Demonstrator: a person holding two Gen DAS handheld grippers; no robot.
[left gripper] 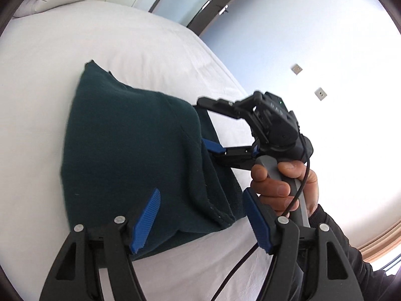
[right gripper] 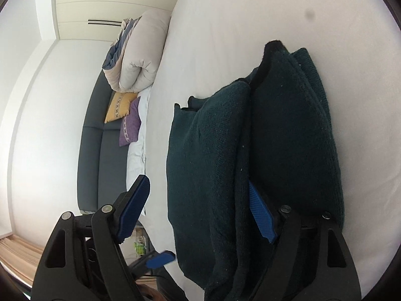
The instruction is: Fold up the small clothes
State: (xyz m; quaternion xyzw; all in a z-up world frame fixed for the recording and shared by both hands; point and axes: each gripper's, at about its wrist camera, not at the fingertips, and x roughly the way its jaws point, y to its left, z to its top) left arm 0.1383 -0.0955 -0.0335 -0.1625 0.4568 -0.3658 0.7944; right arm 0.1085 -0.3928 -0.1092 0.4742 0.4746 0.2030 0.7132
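We are folding a dark green knit garment (left gripper: 130, 155) on the white bed (left gripper: 75, 45). It sits in the middle of the left wrist picture and fills the middle and right of the right wrist picture. It already lies doubled over in thick layers, with soft rounded folds, so we think most of the folding is done. The edges at the lower right of the left wrist picture still look a bit uneven, so we may need one more fold or some tidying. We cannot tell for sure if this is the last fold.

Our left gripper (left gripper: 200, 220) is wide apart at the bottom of its picture. Nothing is squeezed in it; one blue pad sits over the cloth and the other is off to the side. Our right gripper (right gripper: 198, 213) is wide apart too. The cloth lies between its jaws, and one pad is just beside a fold, but it does not pinch it.

Now we count. We see one garment, two grippers and one hand (left gripper: 283, 185) on a handle. At the upper left of the right wrist picture we see one rolled duvet (right gripper: 140, 52), one yellow cushion (right gripper: 120, 105) and one purple cushion (right gripper: 130, 125) on a grey sofa (right gripper: 100, 150).
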